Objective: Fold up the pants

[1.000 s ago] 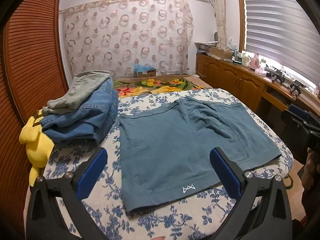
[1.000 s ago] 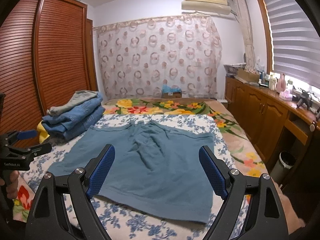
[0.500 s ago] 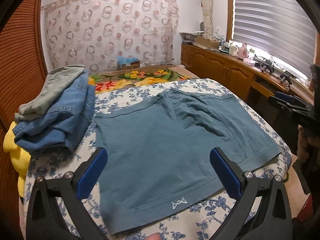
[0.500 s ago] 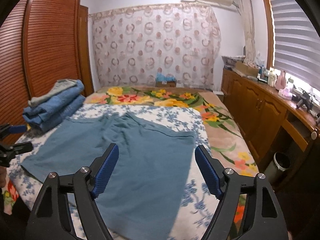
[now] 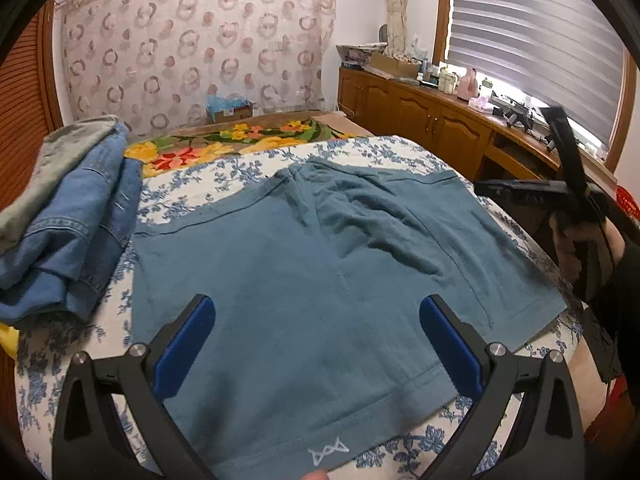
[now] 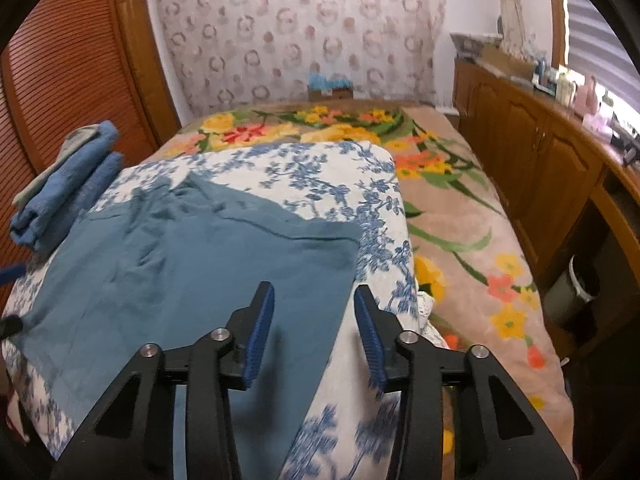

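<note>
Teal-blue shorts (image 5: 320, 272) lie spread flat on the blue-flowered bedspread (image 5: 224, 176); they also show in the right wrist view (image 6: 192, 264). My left gripper (image 5: 316, 320) is open wide, low over the near hem with its small white logo (image 5: 328, 450). My right gripper (image 6: 314, 308) is open but narrower, straddling the shorts' right edge near a corner. It also appears from the side in the left wrist view (image 5: 532, 196), at the shorts' right side.
A stack of folded jeans and grey trousers (image 5: 68, 208) lies left of the shorts, with something yellow (image 5: 8, 340) beneath. A flowered blanket (image 6: 452, 216) covers the bed's far and right parts. Wooden cabinets (image 6: 532, 152) and a bin (image 6: 576, 288) stand right.
Both grippers have moved closer and lower over the shorts. My right gripper went to the shorts' right edge and its jaws narrowed. The left jaws stayed wide.
</note>
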Demonstrator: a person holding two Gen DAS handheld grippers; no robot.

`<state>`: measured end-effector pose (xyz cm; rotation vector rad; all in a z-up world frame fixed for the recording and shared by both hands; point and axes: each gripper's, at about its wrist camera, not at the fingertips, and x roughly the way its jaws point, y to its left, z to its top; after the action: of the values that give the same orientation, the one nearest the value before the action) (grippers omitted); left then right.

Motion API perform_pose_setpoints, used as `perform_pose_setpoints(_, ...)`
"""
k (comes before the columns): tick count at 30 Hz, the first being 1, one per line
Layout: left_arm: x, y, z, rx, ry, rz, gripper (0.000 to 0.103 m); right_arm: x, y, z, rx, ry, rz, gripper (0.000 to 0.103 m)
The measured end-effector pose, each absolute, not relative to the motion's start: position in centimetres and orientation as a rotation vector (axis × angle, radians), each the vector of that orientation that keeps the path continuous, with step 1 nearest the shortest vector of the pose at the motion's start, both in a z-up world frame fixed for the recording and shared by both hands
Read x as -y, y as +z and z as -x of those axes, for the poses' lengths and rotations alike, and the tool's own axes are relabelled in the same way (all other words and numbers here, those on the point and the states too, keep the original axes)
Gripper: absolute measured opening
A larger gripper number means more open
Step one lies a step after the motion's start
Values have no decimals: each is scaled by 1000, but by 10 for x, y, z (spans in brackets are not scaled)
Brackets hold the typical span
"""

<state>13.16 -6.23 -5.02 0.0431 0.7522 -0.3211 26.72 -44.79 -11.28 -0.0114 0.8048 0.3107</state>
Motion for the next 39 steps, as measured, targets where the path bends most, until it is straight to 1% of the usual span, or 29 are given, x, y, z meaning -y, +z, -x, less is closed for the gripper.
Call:
perform_pose_setpoints(2,66,-54,-136,-767,-327,-48,103,451,-115,-280,-829,310,-6,35)
perform_pose_setpoints(7,74,-59,-143,-785,-349,-68,103,453,-124,-311,-887,301,-37,31)
perform_pose_setpoints(9,76,-62,-145,-797,-357,-71,103,453,-128,-319,-901,292,-40,26)
perform_pose_setpoints(10,76,-64,-146,-803,-360,-70,103,454,-128,-322,-905,293,-47,22)
perform_pose_setpoints(13,76,-70,-146,-821,-359,-72,103,457,-129,-327,-909,310,-73,14)
perform_pose_setpoints(14,76,-71,-146,-826,-360,-73,103,457,-129,-327,-909,312,-70,8)
perform_pose_setpoints(17,76,-76,-146,-837,-356,-76,103,458,-124,-326,-889,316,-61,1)
perform_pose_setpoints(22,75,-83,-150,-854,-333,-88,103,469,-113,-327,-829,205,-66,0)
perform_pose_setpoints(29,74,-94,-154,-897,-326,-93,103,459,-127,-331,-888,154,14,1)
perform_pose_setpoints(30,73,-95,-154,-905,-325,-90,103,458,-126,-329,-886,167,12,3)
perform_pose_setpoints(31,73,-97,-155,-913,-324,-87,103,457,-123,-325,-884,175,12,7)
perform_pose_setpoints(34,73,-99,-155,-926,-322,-88,103,454,-114,-305,-848,194,32,22)
perform_pose_setpoints(39,80,-101,-153,-929,-310,-132,103,448,-100,-248,-800,256,48,25)
